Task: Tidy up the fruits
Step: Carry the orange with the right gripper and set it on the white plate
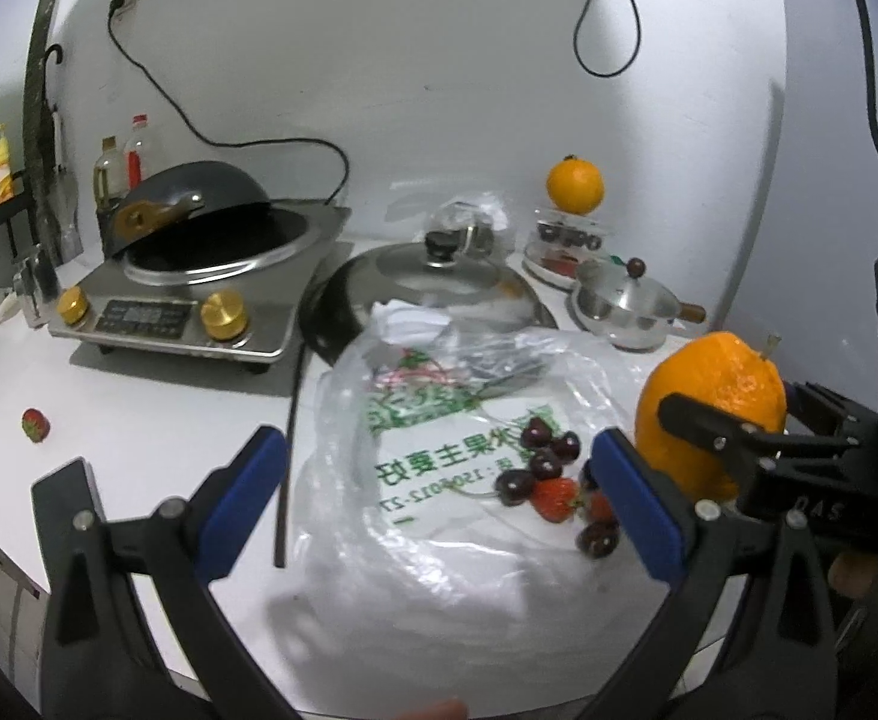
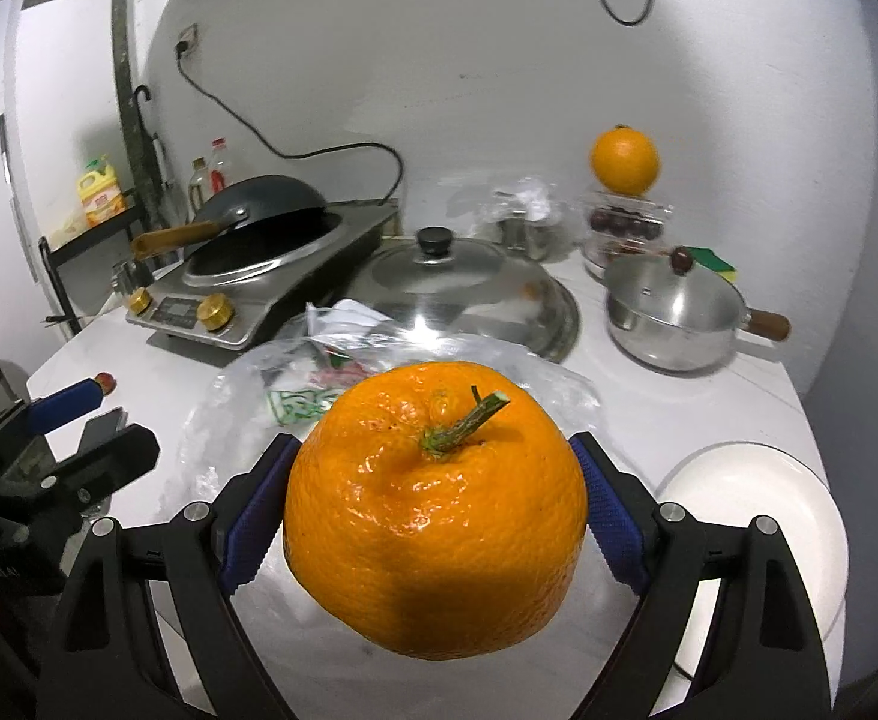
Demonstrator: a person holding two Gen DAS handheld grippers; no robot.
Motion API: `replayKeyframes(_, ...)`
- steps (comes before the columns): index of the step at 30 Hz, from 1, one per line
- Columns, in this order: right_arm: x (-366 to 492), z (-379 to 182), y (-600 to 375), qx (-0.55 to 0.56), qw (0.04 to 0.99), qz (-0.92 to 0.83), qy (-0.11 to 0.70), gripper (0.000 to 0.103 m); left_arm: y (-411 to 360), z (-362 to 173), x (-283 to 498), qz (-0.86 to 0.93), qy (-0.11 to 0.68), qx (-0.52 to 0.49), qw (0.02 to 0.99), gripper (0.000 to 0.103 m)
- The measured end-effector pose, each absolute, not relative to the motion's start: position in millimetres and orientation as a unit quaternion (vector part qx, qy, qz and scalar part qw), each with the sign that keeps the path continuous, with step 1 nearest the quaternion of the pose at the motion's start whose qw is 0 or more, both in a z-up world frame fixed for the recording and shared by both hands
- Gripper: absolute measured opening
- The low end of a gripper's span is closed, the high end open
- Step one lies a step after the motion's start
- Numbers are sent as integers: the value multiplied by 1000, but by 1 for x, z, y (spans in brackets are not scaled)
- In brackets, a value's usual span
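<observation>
white countertop [image 1: 138,408] runs back to a pale wall, with an induction cooker [image 1: 198,294] at 10 o'clock and a lidded wok [image 1: 432,294] behind a clear plastic bag [image 1: 414,456] of cherries [image 1: 544,450] and strawberries [image 1: 556,498]. right gripper [image 2: 435,510] clamps a large orange [image 2: 435,510] between its blue pads, stem up, above the counter's near edge with a white plate [image 2: 757,516] at 3 o'clock. left gripper [image 1: 432,504] hangs released and empty over the bag, while a second orange [image 1: 575,186] tops a clear container [image 1: 565,240] at 1 o'clock.
</observation>
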State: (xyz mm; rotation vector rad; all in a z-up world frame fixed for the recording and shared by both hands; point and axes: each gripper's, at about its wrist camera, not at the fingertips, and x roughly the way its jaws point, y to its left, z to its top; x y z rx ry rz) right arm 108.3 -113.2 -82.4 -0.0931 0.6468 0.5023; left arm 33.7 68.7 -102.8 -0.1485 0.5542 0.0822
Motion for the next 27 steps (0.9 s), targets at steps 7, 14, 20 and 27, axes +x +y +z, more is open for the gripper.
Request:
replayKeyframes(7, 109, -84, -149, -33, 921, 224, 316, 90, 41, -101, 43, 24, 279, -62, 958, 102)
replayKeyframes(14, 113, -87, -178, -25, 924, 211, 318, 90, 13, -105, 57, 11, 288, -58, 956, 102)
replayKeyframes(20, 124, -93, -204, -17, 926, 196, 321, 90, -6, -107, 72, 4, 297, -49, 954, 102)
replayKeyframes(27, 145, -103, -229, -9, 927, 178, 331, 90, -22, -112, 93, 0, 309, -40, 950, 102)
